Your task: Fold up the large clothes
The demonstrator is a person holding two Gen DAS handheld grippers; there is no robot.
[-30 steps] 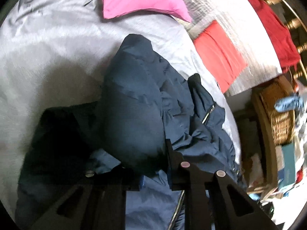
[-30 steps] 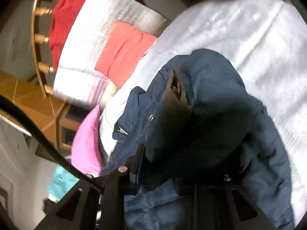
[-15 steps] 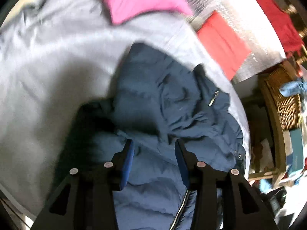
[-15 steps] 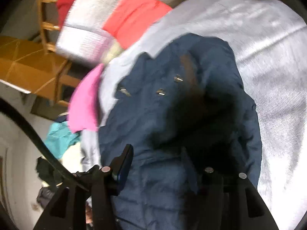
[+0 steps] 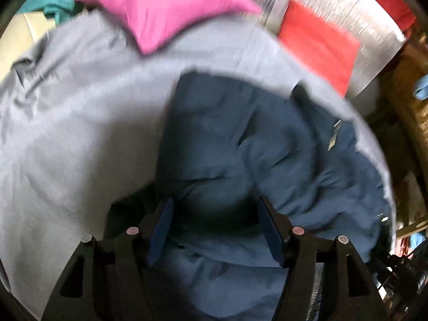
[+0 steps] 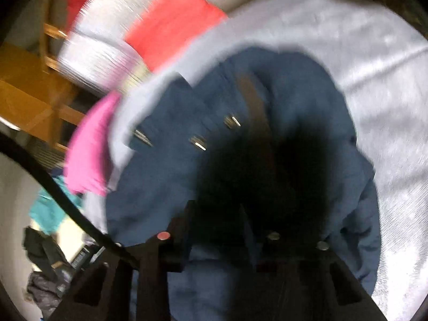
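Observation:
A navy padded jacket (image 5: 240,144) lies bunched on the grey bedsheet (image 5: 67,123), near the bed's right edge. My left gripper (image 5: 215,208) is open and empty, hovering just above the jacket's near part. In the right wrist view the same jacket (image 6: 165,187) shows metal snaps and a dark hood lining. My right gripper (image 6: 219,214) hangs over the dark part; its fingers sit apart with nothing clearly between them, though shadow and blur hide the tips.
A pink pillow (image 5: 160,8) lies at the head of the bed; it also shows in the right wrist view (image 6: 88,147). A red and silver blanket (image 5: 321,34) hangs off the far side. A wicker basket (image 5: 412,107) and clutter stand right of the bed.
Both grippers let go of the jacket and opened. The lifted jacket part dropped flat on the bed. Both grippers have pulled back and up; the views are blurred by motion.

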